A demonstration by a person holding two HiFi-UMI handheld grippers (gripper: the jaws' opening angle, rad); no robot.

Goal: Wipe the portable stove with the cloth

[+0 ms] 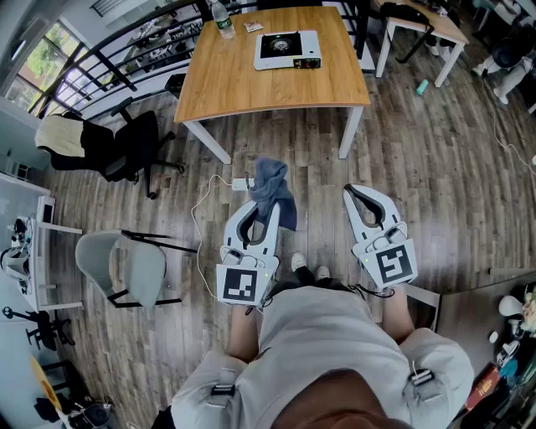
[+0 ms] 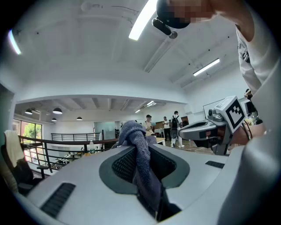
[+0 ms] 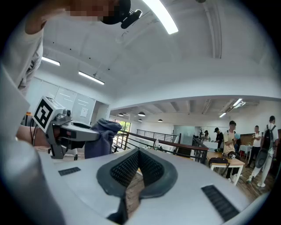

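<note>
Ahead, table point(image 1: 226, 84), portable stove point(image 1: 287, 50), bottle point(image 1: 222, 21), chair point(image 1: 130, 144)

**A:** What carries the things here?

**B:** A wooden table point(image 1: 251, 92) with white legs. It stands on a floor point(image 1: 435, 167) of dark wooden planks.

**A:** And what lies on the table?

**B:** The portable stove point(image 1: 287, 50), near the far edge and toward the right. A clear bottle point(image 1: 222, 21) stands upright at the far left corner. A small flat packet point(image 1: 253, 27) lies between them, apart from both.

**A:** And on the floor?

**B:** A white power strip point(image 1: 239, 183) with its cable point(image 1: 196, 219), just in front of the table. A black office chair point(image 1: 134, 149) and a grey chair point(image 1: 138, 266) stand at the left. At the right lies a small teal thing point(image 1: 423, 86); I cannot tell what it is.
</note>
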